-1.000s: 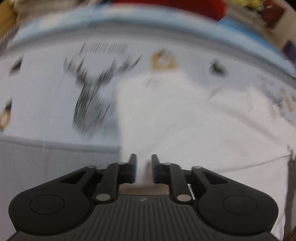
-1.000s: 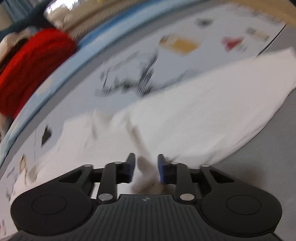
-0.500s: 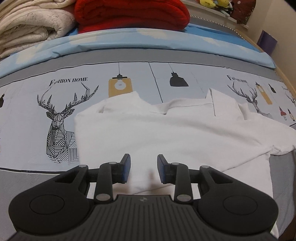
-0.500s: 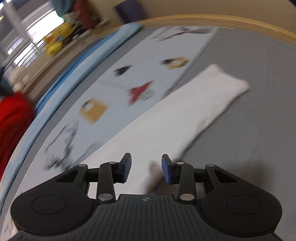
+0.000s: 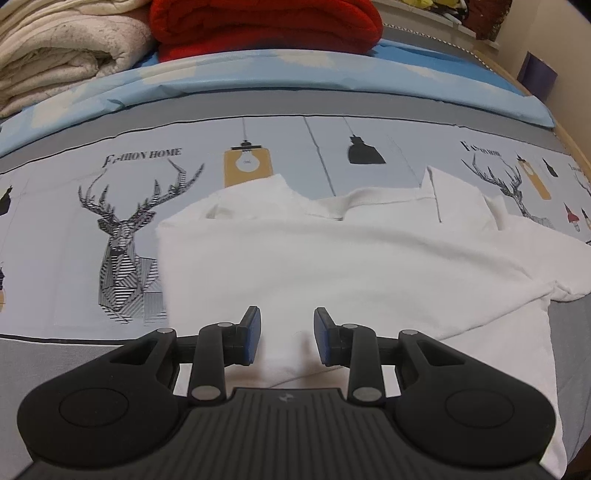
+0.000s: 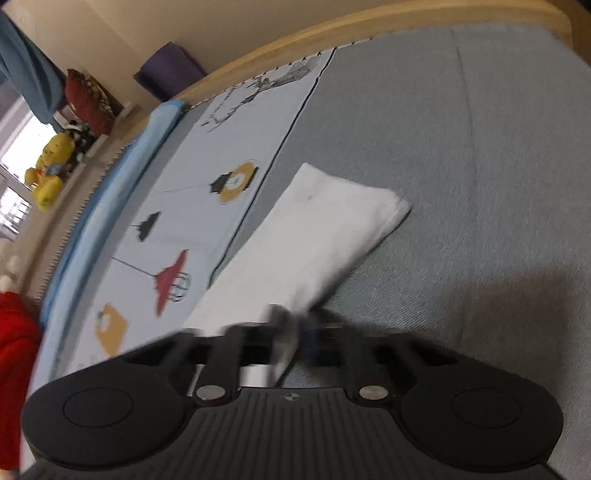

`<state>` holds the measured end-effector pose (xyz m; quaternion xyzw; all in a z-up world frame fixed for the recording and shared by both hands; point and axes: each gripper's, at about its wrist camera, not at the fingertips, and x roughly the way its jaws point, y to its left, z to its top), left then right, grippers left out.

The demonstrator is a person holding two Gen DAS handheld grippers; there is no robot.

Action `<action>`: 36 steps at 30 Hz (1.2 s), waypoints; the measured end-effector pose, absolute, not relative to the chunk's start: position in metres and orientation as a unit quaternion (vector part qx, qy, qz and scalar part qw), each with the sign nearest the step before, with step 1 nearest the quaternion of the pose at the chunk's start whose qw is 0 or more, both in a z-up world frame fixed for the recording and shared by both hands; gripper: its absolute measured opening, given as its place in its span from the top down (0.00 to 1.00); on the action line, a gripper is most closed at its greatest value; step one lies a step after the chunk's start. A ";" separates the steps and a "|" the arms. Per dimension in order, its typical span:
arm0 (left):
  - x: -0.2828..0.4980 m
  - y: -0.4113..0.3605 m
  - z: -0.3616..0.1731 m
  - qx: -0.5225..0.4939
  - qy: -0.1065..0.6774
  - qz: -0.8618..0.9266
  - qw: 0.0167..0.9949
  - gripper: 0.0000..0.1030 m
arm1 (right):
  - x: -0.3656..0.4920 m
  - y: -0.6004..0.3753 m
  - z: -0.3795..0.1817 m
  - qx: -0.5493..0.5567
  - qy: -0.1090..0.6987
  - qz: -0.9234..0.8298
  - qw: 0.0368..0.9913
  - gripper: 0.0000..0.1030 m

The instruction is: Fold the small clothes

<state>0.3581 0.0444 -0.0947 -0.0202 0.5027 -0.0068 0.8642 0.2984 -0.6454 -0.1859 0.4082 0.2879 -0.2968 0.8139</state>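
— Where is the garment?

— The white shirt (image 5: 332,266) lies spread on the bed (image 5: 55,362), over the printed cover with the deer drawing (image 5: 125,236) to its left. One sleeve (image 6: 314,236) reaches out onto the grey part of the bed.

— And your left hand-held gripper (image 5: 287,341)?

— It hovers over the shirt's near edge, jaws partly apart, nothing pressed between them.

— The right one?

— My right hand-held gripper (image 6: 295,339) has just been closing; its jaws are blurred but nearly together, pinching the near edge of the sleeve cloth.

— What sits behind?

— A red blanket (image 5: 266,26) and a cream blanket (image 5: 62,48) are stacked at the far side of the bed.
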 end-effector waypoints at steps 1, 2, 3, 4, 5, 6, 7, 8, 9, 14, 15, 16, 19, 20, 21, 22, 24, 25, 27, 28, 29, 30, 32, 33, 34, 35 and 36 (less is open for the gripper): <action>0.357 0.049 -0.094 -0.023 0.502 -0.004 0.865 0.66 | 0.301 -0.640 -0.181 0.394 0.285 -0.308 0.818 0.96; 0.357 0.055 -0.092 -0.027 0.500 0.001 0.866 0.66 | 0.305 -0.630 -0.171 0.364 0.283 -0.321 0.827 0.96; 0.356 0.059 -0.090 -0.030 0.498 0.005 0.866 0.66 | 0.311 -0.618 -0.158 0.333 0.275 -0.325 0.841 0.96; 0.356 0.065 -0.088 -0.035 0.496 0.010 0.868 0.66 | 0.317 -0.601 -0.144 0.300 0.264 -0.324 0.858 0.96; 0.355 0.070 -0.086 -0.041 0.493 0.015 0.869 0.66 | 0.325 -0.575 -0.123 0.259 0.248 -0.310 0.880 0.96; 0.354 0.076 -0.083 -0.048 0.490 0.020 0.870 0.66 | 0.331 -0.549 -0.105 0.227 0.233 -0.288 0.901 0.96; 0.353 0.082 -0.080 -0.055 0.487 0.024 0.871 0.66 | 0.336 -0.515 -0.085 0.195 0.215 -0.254 0.923 0.96; 0.353 0.089 -0.077 -0.064 0.484 0.030 0.872 0.66 | 0.337 -0.474 -0.065 0.162 0.195 -0.203 0.946 0.96; 0.352 0.096 -0.075 -0.074 0.480 0.036 0.873 0.66 | 0.335 -0.433 -0.048 0.133 0.176 -0.151 0.964 0.96; 0.349 0.128 -0.065 -0.121 0.469 0.058 0.873 0.66 | 0.300 -0.246 -0.020 0.103 0.156 0.152 0.971 0.95; 0.348 0.133 -0.064 -0.130 0.468 0.060 0.872 0.66 | 0.296 -0.217 -0.027 0.110 0.186 0.210 0.953 0.94; 0.348 0.137 -0.064 -0.139 0.469 0.062 0.870 0.66 | 0.294 -0.193 -0.036 0.118 0.225 0.258 0.932 0.91; 0.347 0.148 -0.069 -0.164 0.474 0.062 0.863 0.66 | 0.287 -0.142 -0.072 0.104 0.371 0.312 0.869 0.88; 0.347 0.151 -0.072 -0.174 0.477 0.060 0.859 0.67 | 0.284 -0.135 -0.079 0.087 0.412 0.312 0.852 0.88; 0.346 0.154 -0.075 -0.184 0.478 0.057 0.857 0.67 | 0.279 -0.135 -0.080 0.071 0.428 0.304 0.848 0.86; 0.345 0.156 -0.078 -0.194 0.479 0.054 0.855 0.67 | 0.273 -0.137 -0.078 0.052 0.435 0.291 0.851 0.81; 0.345 0.160 -0.086 -0.212 0.481 0.052 0.849 0.70 | 0.272 -0.151 -0.073 0.039 0.446 0.252 0.858 0.74; 0.345 0.162 -0.091 -0.223 0.485 0.051 0.844 0.70 | 0.275 -0.162 -0.072 0.053 0.451 0.231 0.860 0.71; 0.345 0.164 -0.105 -0.247 0.495 0.044 0.832 0.70 | 0.280 -0.192 -0.074 0.110 0.447 0.194 0.866 0.70; 0.346 0.164 -0.114 -0.262 0.499 0.037 0.825 0.70 | 0.283 -0.204 -0.076 0.130 0.438 0.179 0.872 0.70; 0.347 0.164 -0.124 -0.272 0.509 0.033 0.816 0.70 | 0.288 -0.219 -0.081 0.143 0.430 0.154 0.878 0.70; 0.349 0.162 -0.132 -0.277 0.519 0.033 0.808 0.70 | 0.292 -0.232 -0.085 0.153 0.435 0.112 0.880 0.70; 0.352 0.157 -0.142 -0.278 0.524 0.033 0.805 0.70 | 0.306 -0.256 -0.094 0.202 0.429 0.071 0.878 0.68; 0.354 0.155 -0.147 -0.277 0.528 0.035 0.802 0.70 | 0.313 -0.265 -0.096 0.211 0.430 0.060 0.876 0.68; 0.356 0.154 -0.153 -0.275 0.535 0.041 0.798 0.70 | 0.319 -0.272 -0.099 0.213 0.435 0.044 0.874 0.68; 0.357 0.152 -0.157 -0.273 0.538 0.046 0.796 0.70 | 0.323 -0.281 -0.101 0.218 0.438 0.029 0.872 0.68; 0.359 0.152 -0.161 -0.273 0.539 0.046 0.795 0.70 | 0.326 -0.288 -0.104 0.228 0.441 0.021 0.868 0.68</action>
